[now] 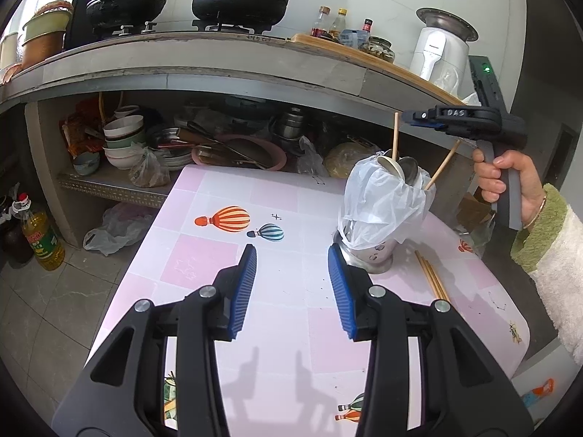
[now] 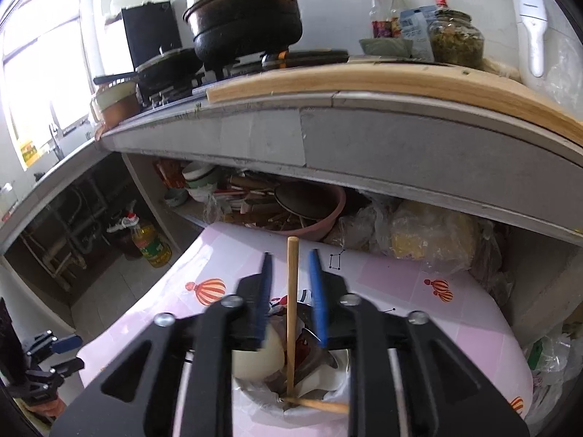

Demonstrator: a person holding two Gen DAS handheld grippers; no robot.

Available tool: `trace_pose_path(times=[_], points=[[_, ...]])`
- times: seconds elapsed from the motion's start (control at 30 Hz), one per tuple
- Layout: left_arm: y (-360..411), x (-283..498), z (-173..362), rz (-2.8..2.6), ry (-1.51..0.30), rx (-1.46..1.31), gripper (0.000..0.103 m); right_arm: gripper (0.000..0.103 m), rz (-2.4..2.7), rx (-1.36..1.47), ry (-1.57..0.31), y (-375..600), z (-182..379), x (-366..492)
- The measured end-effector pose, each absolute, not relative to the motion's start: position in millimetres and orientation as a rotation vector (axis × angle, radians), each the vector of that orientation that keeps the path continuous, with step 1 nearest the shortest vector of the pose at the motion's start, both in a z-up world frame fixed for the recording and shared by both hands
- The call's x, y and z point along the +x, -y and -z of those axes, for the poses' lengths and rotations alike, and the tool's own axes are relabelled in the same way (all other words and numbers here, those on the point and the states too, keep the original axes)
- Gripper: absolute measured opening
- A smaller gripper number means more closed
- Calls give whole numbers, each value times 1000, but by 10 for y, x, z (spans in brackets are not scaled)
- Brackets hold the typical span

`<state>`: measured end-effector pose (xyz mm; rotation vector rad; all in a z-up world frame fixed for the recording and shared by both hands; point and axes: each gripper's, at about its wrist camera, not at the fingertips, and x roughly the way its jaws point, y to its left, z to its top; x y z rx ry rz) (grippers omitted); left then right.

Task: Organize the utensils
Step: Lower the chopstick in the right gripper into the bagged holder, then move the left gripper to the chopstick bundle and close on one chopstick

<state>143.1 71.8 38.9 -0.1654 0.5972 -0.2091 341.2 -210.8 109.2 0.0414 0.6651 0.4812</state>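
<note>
The right gripper [image 2: 290, 291] fingers stand apart around an upright chopstick [image 2: 291, 313] in the bagged metal holder [image 1: 368, 255]; left gripper [image 1: 292, 287] fingers gape empty over the bench [image 1: 218, 255].

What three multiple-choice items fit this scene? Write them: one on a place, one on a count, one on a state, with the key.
1. Where do the loose chopsticks lie?
A. on the table beside the cup
B. on the floor
C. on the stove

2. How many chopsticks stand in the cup?
A. none
B. two
C. five

3. The jaws of the right gripper are:
A. shut tight, nothing between
B. open around a chopstick
C. clamped on a chopstick

Key:
1. A, they lie by the cup's base.
2. B, one is upright and one tilted.
3. B, gaps show on both sides of the stick.
</note>
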Motion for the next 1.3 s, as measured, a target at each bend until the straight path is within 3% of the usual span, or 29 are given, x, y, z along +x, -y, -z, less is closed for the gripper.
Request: trace_pose_path(times=[0.13, 0.47, 1.0, 1.3], points=[[-668, 1407, -392, 220, -598, -163, 39, 34, -498, 83, -635, 2248, -1223, 3259], [-529, 1360, -363, 255, -610, -152, 42, 35, -436, 158, -582, 2847, -1289, 2410], [384, 1429, -46, 443, -721, -51, 42, 35, -186, 281, -783, 3550, 125, 1334], [1177, 1544, 374, 579, -818, 13, 42, 35, -145, 355, -828, 3601, 533, 1110]])
